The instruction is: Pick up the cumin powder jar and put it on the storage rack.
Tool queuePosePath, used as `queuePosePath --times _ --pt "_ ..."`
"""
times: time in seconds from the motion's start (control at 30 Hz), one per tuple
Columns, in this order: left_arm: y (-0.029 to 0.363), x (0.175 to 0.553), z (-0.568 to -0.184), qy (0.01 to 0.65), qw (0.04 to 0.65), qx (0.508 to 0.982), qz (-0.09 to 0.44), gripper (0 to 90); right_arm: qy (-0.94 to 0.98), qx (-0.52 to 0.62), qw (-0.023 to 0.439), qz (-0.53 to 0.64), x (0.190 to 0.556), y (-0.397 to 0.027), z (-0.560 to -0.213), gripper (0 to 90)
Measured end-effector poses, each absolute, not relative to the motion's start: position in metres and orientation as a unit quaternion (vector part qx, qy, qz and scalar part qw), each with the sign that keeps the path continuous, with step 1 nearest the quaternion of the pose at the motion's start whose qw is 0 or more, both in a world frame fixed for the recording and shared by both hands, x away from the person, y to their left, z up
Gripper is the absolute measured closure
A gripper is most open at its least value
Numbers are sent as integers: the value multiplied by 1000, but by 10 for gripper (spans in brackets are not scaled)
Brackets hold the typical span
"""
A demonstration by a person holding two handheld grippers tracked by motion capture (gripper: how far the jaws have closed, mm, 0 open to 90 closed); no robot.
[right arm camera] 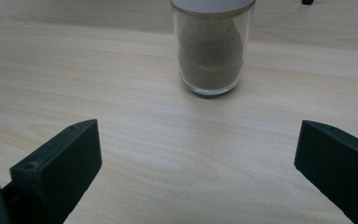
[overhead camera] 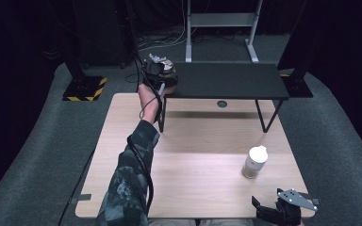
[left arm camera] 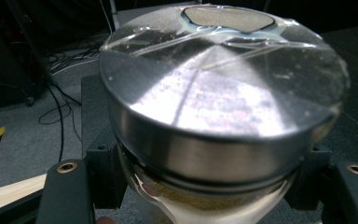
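Note:
My left gripper (overhead camera: pixel 159 71) is raised at the left end of the black shelf (overhead camera: pixel 226 80), shut on a glass jar (overhead camera: pixel 163 66). In the left gripper view that jar's shiny metal lid (left arm camera: pixel 223 88) looms close, with tan powder below it and the black jaws pressing on both sides of the glass. My right gripper (overhead camera: pixel 277 206) rests near the table's front right corner, open with nothing between its jaws (right arm camera: pixel 198 154). A second glass jar (overhead camera: pixel 254 162) with a white lid stands upright just ahead of it, holding brownish powder (right arm camera: pixel 212 51).
The light wooden table (overhead camera: pixel 193 188) carries the low black shelf on thin legs across its far side. A small round hole (overhead camera: pixel 222 103) sits under the shelf. Beyond are a grey stand (overhead camera: pixel 219 21) and a yellow-striped base (overhead camera: pixel 86 88) on the carpet.

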State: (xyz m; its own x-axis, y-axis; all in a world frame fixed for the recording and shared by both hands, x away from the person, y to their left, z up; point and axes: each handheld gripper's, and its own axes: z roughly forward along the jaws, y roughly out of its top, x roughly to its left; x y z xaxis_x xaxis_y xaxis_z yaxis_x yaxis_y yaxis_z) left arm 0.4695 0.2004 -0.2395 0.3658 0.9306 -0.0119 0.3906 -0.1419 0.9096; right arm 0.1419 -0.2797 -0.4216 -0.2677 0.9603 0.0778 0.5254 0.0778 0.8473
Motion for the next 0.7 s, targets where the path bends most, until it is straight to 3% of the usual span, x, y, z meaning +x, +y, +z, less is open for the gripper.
queuePosePath --times 0.7 --pt "201 473 -242 473 454 693 300 308 679 545 271 410 141 -278 -423 0"
